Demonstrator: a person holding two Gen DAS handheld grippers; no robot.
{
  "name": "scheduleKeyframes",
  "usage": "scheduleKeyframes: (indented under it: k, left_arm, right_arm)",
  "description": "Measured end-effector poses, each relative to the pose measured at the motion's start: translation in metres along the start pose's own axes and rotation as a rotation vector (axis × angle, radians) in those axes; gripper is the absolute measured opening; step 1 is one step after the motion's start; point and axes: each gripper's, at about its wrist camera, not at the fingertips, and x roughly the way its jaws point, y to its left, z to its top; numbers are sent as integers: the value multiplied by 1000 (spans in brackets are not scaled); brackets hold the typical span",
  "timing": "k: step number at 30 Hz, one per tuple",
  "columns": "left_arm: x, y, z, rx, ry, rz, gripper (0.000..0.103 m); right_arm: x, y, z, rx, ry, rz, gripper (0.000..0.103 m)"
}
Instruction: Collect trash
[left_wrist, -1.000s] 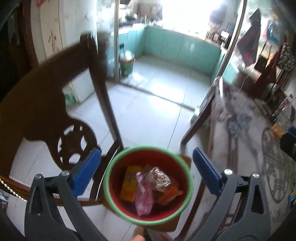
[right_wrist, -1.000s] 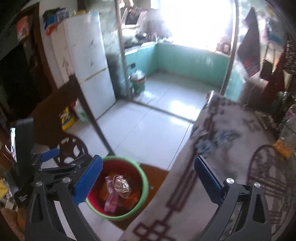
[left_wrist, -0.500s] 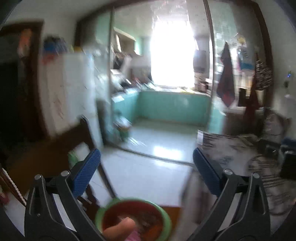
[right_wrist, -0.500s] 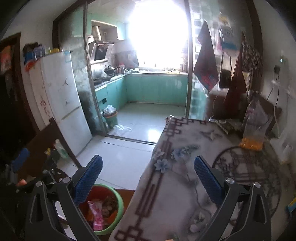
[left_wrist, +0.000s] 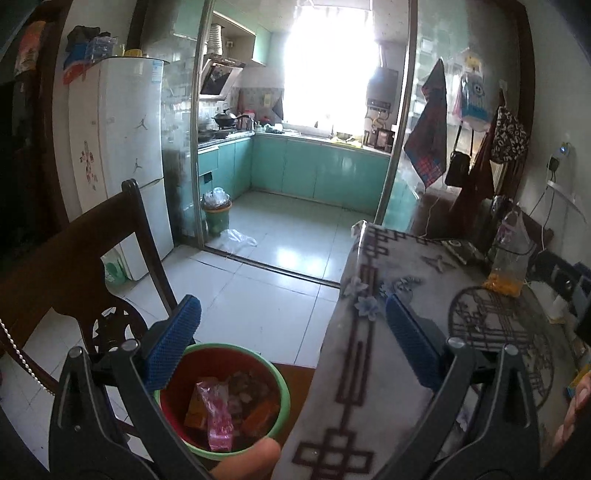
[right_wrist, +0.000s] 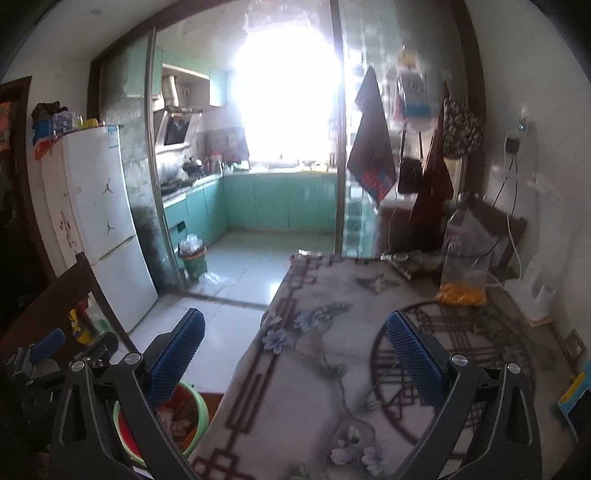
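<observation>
A red bin with a green rim (left_wrist: 275, 384) stands on the floor beside the table, holding a pink wrapper (left_wrist: 218, 417) and orange packets. My left gripper (left_wrist: 291, 343) hangs open above and behind the bin, nothing between its blue pads. A fingertip (left_wrist: 247, 458) shows at the bottom edge. In the right wrist view the bin (right_wrist: 194, 413) peeks out at the lower left, partly hidden behind my fingers. My right gripper (right_wrist: 293, 356) is open and empty over the table's patterned cloth (right_wrist: 332, 369). The left gripper (right_wrist: 48, 350) is visible at the far left.
A dark wooden chair (left_wrist: 74, 266) stands left of the bin. On the table's far end are a clear bag with orange contents (right_wrist: 461, 280) and a dark packet (right_wrist: 413, 266). A white fridge (left_wrist: 125, 158) and a small green bin (left_wrist: 218, 218) stand by the kitchen doorway.
Both grippers have tilted up and drawn back from the red bin; it now sits lower and smaller in the views. More of the table and kitchen shows. Both stayed open.
</observation>
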Motion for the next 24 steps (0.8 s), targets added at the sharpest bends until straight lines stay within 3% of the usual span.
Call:
scheduleKeyframes:
  k: [24]
  left_arm:
    - [-6,-4,-9,12,45,0,98]
  right_arm:
    - [1,-2,-11,-15,62,-36,96]
